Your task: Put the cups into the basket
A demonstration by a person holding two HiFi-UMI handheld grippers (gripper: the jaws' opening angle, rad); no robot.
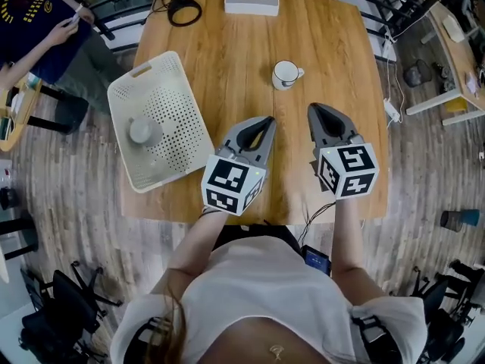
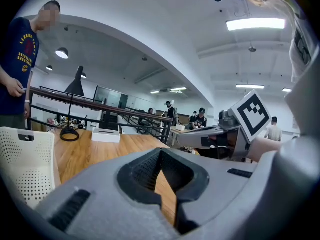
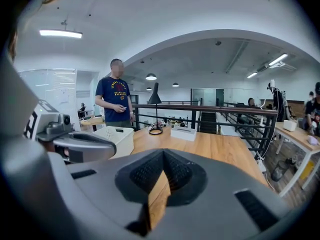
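1. Closest in: the grey left tongs (image 1: pixel 264 122) with a black-and-white marker cube, over the near part of the light wooden surface (image 1: pixel 227 67). Tips pressed together, nothing in them.
2. Right beside them are the matching right tongs (image 1: pixel 317 111) — also pressed together and empty.
3. A bit further up the surface, ahead of both tongs and clear of them, there's a small white ceramic cup with a handle (image 1: pixel 286 73). It's upright, with the handle pointing right.
4. Off to the left, the white perforated plastic basket (image 1: pixel 163 65) sits at the surface's left edge, with a pale grey cup (image 1: pixel 142 131) already inside it.
5. At the far edge are a white rectangular box (image 1: pixel 251 1) and a black coiled cable (image 1: pixel 184 10).
6. Past the far left corner — a person in a dark blue T-shirt (image 1: pixel 30 14).
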